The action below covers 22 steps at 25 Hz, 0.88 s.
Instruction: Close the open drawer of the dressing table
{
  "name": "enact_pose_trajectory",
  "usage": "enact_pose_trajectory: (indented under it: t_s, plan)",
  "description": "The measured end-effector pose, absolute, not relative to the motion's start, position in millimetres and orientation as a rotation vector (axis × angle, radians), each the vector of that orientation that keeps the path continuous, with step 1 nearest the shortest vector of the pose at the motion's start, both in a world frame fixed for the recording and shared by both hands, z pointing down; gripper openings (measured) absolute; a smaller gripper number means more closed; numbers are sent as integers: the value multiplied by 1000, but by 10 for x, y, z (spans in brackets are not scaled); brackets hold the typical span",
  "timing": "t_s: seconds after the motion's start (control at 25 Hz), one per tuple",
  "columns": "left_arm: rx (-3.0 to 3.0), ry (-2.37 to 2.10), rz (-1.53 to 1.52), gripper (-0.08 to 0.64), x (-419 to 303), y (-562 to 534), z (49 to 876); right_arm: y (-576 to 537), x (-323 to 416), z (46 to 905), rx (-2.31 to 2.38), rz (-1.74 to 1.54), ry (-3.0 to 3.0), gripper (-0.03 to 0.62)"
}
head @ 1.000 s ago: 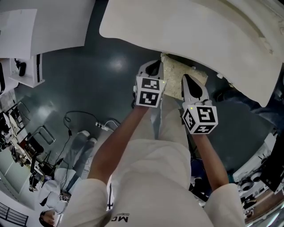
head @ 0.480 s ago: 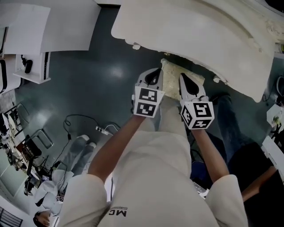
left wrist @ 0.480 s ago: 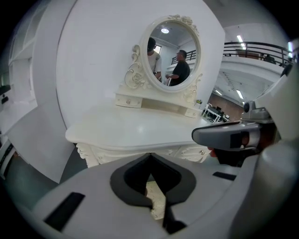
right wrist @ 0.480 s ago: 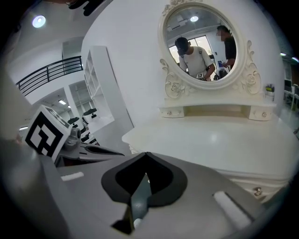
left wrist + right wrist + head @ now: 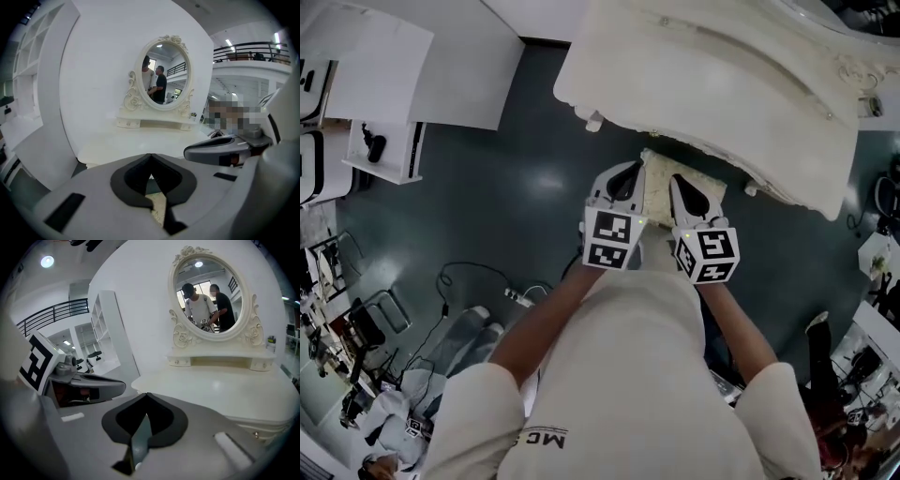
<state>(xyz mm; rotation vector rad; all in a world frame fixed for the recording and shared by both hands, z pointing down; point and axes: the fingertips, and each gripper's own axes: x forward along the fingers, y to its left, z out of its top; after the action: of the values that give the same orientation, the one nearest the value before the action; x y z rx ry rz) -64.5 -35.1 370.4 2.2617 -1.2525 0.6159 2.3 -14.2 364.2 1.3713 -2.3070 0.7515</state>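
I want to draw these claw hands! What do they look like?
The left claw and right claw are pale grey with black insides. Each carries a white cube of black square markers. The person wears a cream short-sleeved shirt.

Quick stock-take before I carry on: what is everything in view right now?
dressing table: one, cream, top of head view, ahead of both grippers
oval mirror: one, cream carved frame, on the table's back shelf
padded seat: one, beige, under the table's front edge
shelf unit: one, white, far left
cable: one, dark, on the floor at left
bystander: one, in white, lower left
arms: two, white sleeves
left gripper: grey, shut, empty
right gripper: grey, shut, empty
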Motion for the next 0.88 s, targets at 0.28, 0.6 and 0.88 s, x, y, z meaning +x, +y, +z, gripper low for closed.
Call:
enact_pose_trajectory:
  t_s: [0.28, 0.6, 0.88]
  plan:
    - [2330, -1297, 560, 9, -713, -368, 3378, -249, -85, 3315, 1388, 699, -2370, 2]
    - [2370, -1367, 505, 9, -820, -411, 3067, -310, -208, 3065, 1375, 651, -2435, 2]
    - [2358, -1461, 428, 9, -1098, -386, 2838, -173, -436, 2808, 1322, 590, -2509, 2]
